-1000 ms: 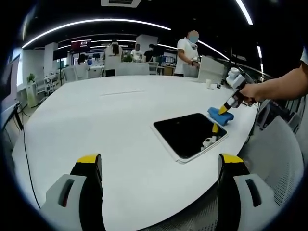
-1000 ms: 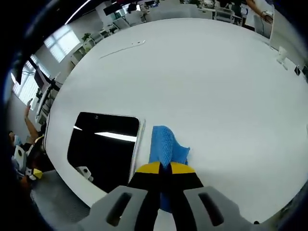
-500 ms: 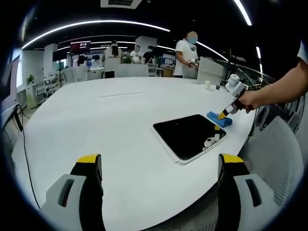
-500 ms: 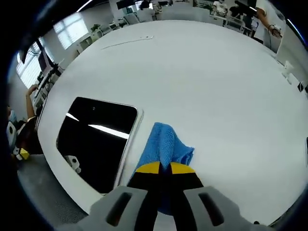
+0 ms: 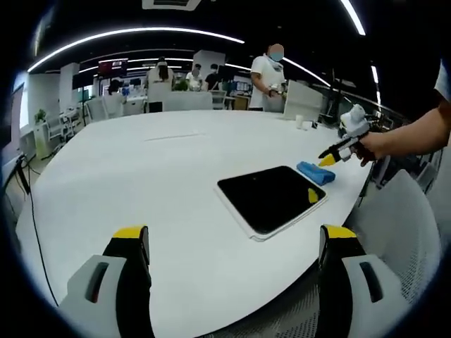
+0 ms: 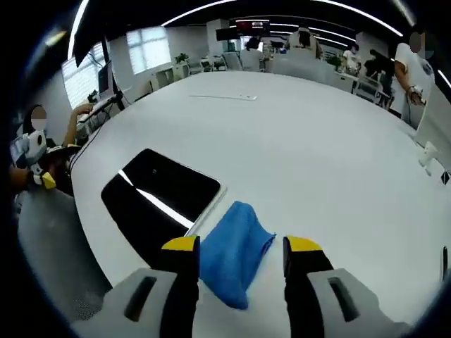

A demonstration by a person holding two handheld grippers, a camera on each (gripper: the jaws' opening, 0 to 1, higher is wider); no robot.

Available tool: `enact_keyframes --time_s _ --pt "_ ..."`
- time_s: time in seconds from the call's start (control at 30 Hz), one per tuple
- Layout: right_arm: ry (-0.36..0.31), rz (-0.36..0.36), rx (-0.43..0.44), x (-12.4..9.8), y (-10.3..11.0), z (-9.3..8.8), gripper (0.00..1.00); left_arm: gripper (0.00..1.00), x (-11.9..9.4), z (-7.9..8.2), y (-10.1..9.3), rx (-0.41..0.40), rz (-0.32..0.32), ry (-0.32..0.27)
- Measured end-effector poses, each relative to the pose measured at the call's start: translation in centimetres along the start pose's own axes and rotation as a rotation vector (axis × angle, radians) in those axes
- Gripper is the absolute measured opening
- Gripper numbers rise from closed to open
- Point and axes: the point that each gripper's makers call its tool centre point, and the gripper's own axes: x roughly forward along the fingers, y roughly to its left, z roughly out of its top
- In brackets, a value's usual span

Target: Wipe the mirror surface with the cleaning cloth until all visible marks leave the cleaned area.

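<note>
Both tongs gape wide: right tongs (image 6: 241,245) above the cloth (image 6: 232,250) by the mirror (image 6: 158,193) near the tabletop (image 6: 303,148) edge; left tongs (image 5: 236,236) idle. Regrip the cloth squarely before wiping.

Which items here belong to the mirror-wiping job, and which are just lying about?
Job:
mirror
blue cleaning cloth
right gripper, open above the cloth
left gripper, open

Lying about:
thin strip far across the white table
small white items

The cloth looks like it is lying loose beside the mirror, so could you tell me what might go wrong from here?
The cloth lies on the table, with the right gripper open around it; closing badly could pinch only a fold. The mirror sits near the table edge, so a hard wipe might push it off.
</note>
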Motion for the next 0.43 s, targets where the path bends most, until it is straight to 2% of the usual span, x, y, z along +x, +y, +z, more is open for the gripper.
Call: enact_keyframes --time_s 0.07,0.1,0.17,0.3,0.33,0.4,0.43 --pt "-0.019 0.002 -0.016 -1.2 0.4 -0.8 0.65 0.99 0.0 0.2 0.3 0.006 0.017 -0.012" --pt "-0.064 0.002 -0.027 -1.9 0.5 -0.8 0.69 0.99 0.0 0.0 0.4 -0.008 0.017 -0.012" --pt "-0.061 -0.023 -0.021 -2.7 0.3 -1.6 0.77 0.99 0.1 -0.5 0.5 -0.061 0.018 0.011" --pt "-0.065 -0.052 -0.029 -3.8 0.3 -2.7 0.87 0.99 -0.1 -0.1 0.5 -0.049 0.018 -0.006" --pt "-0.057 -0.042 -0.003 -3.9 0.4 -3.0 0.9 0.99 -0.1 -0.1 0.5 -0.054 0.016 -0.005" --pt "-0.055 -0.015 0.084 -3.9 0.9 -3.4 0.98 0.99 -0.4 0.5 0.4 -0.113 -0.015 -0.033" --pt "-0.055 -0.011 0.095 -4.1 1.1 -3.6 0.98 0.99 -0.6 0.6 1.0 -0.104 0.0 -0.031"
